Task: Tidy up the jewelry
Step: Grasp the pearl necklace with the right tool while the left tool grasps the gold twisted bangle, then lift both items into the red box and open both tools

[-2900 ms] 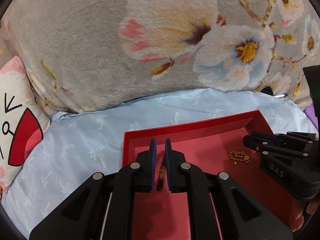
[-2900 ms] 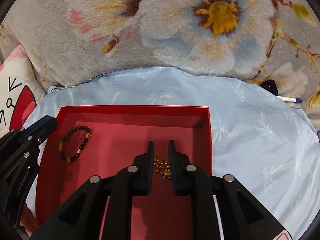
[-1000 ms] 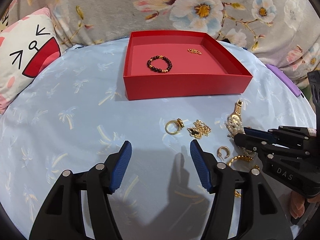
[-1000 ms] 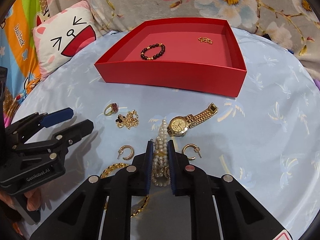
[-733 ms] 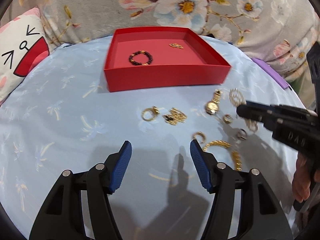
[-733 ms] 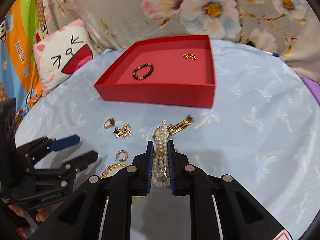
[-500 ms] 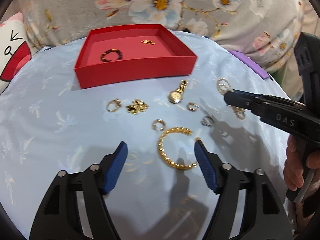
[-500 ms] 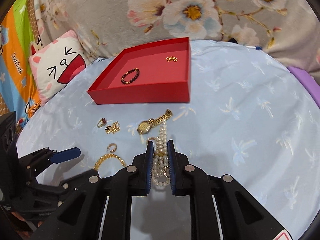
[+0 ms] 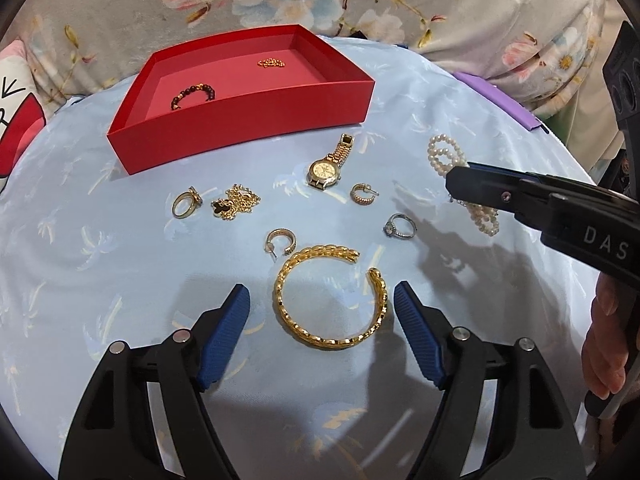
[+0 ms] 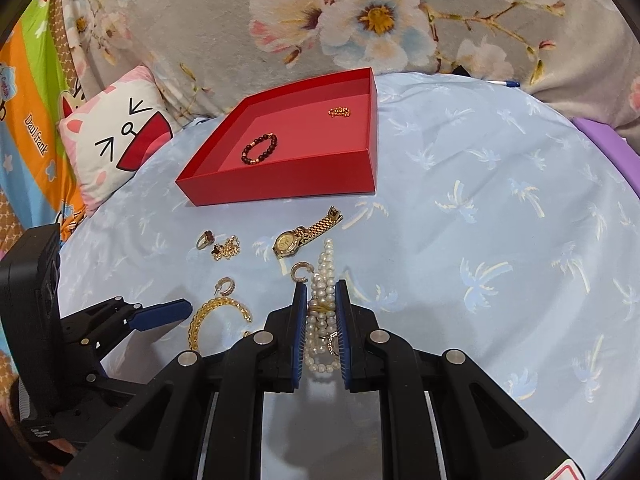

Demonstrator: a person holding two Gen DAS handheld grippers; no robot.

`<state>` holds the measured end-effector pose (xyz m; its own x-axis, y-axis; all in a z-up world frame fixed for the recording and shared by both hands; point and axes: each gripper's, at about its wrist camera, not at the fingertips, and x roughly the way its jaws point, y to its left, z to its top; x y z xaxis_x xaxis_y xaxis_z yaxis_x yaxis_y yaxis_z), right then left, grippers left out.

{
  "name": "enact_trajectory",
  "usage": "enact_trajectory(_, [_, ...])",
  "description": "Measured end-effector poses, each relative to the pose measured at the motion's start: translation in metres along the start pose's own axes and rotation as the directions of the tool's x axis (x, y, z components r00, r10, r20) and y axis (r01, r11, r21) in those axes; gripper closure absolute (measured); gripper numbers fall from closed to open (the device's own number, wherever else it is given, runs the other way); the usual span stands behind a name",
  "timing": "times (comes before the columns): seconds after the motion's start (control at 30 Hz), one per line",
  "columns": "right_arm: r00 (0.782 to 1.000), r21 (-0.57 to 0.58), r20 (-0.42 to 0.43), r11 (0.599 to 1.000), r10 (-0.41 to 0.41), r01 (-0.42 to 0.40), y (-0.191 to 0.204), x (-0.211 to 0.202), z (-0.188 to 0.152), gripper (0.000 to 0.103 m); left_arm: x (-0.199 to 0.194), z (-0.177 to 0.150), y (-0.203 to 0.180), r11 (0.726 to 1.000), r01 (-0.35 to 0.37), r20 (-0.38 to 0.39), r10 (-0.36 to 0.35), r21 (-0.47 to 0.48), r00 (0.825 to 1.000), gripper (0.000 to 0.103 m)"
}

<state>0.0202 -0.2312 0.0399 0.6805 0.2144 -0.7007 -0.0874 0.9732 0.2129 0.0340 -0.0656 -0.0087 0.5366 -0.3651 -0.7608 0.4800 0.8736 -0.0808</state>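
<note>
Right now the right tool (image 10: 319,304) is clamped on the pearls (image 10: 322,276), which lie on the blue sheet (image 10: 500,220) just beside a hoop earring (image 10: 301,271) and near the watch (image 10: 289,244). The left tool (image 9: 322,312) is spread wide, its blue pads on either side of the gold bangle (image 9: 330,294) without touching it. Between bangle and tray (image 9: 248,120) lie a second hoop (image 9: 281,240), a silver ring (image 9: 400,227), a gold ring (image 9: 185,203) and a chain (image 9: 236,204). Inside the red tray sit a dark bead bracelet (image 9: 192,95) towards the left and a small gold chain (image 9: 271,63) at the back. A cat pillow (image 10: 116,148) rests left of the tray.
</note>
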Motion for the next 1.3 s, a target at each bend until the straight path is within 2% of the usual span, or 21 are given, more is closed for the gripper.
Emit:
enact_trajectory(0.13, [1.000,0.004,-0.003,1.000,0.001,-0.001,0.000,0.000,0.000,0.090,0.000,-0.001,-0.002,1.000,-0.009,0.003,0.009,0.015,1.000,0.036])
enact_trajectory(0.27, [1.000,0.002,-0.001,1.000,0.002,-0.002,-0.001,0.000,0.000,0.090,-0.002,-0.002,-0.001,1.000,-0.008,0.010,0.008,0.020,1.000,0.048])
enact_trajectory(0.57, [1.000,0.004,0.003,1.000,0.004,-0.004,-0.001,-0.001,0.000,0.090,-0.004,-0.002,0.002,1.000,0.012,0.009,-0.012,0.002,1.000,0.048])
enact_trajectory(0.77, [1.000,0.000,0.013,1.000,0.014,-0.014,0.002,-0.005,0.004,0.090,-0.011,0.005,0.010,1.000,-0.014,0.023,0.014,-0.014,1.000,0.048])
enact_trajectory(1.03, [0.999,-0.060,0.009,0.997,0.051,-0.050,0.015,-0.007,0.029,0.090,-0.034,0.036,0.037,0.997,-0.074,0.098,0.076,-0.030,0.992,0.048])
enact_trajectory(1.2, [0.995,-0.106,0.043,0.991,0.091,-0.086,0.027,-0.007,0.064,0.090,-0.051,0.074,0.064,0.991,-0.117,0.173,0.127,-0.063,0.977,0.048])
enact_trajectory(1.3, [0.994,-0.117,0.070,0.990,0.088,-0.079,0.031,0.000,0.091,0.090,-0.053,0.100,0.079,0.985,-0.150,0.210,0.164,-0.079,0.964,0.048])
